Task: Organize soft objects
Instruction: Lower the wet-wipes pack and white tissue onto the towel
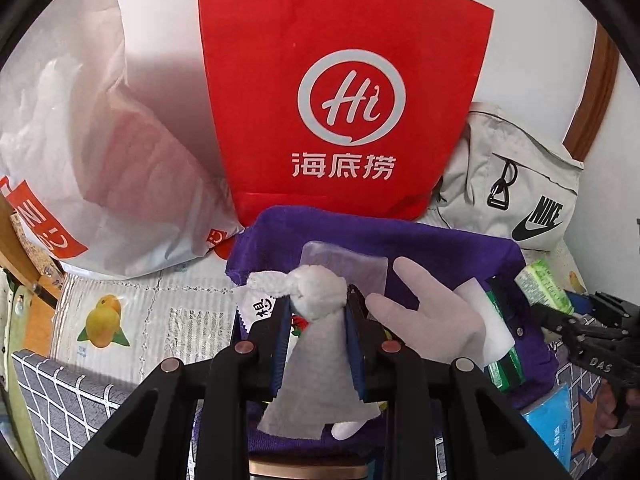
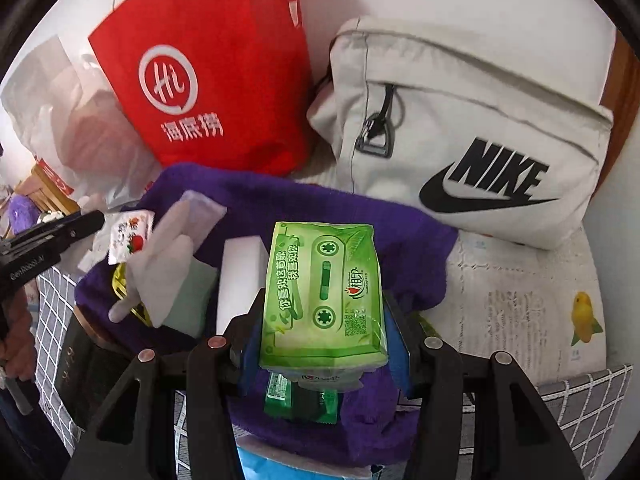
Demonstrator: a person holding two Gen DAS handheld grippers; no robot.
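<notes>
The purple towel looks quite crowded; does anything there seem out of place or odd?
Nothing is spilled or damaged. The purple towel is rumpled, with a white glove and packets strewn loosely on it.

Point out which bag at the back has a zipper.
The grey Nike bag, right of the red bag; its black zipper pull hangs down. The red bag and white plastic bag show none.

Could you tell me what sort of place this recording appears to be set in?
Probably a home, on a table or shelf against a white wall. A red shopping bag and a grey Nike bag lean there, a fruit-print cloth covers the surface, and a purple towel holds small household items.
</notes>
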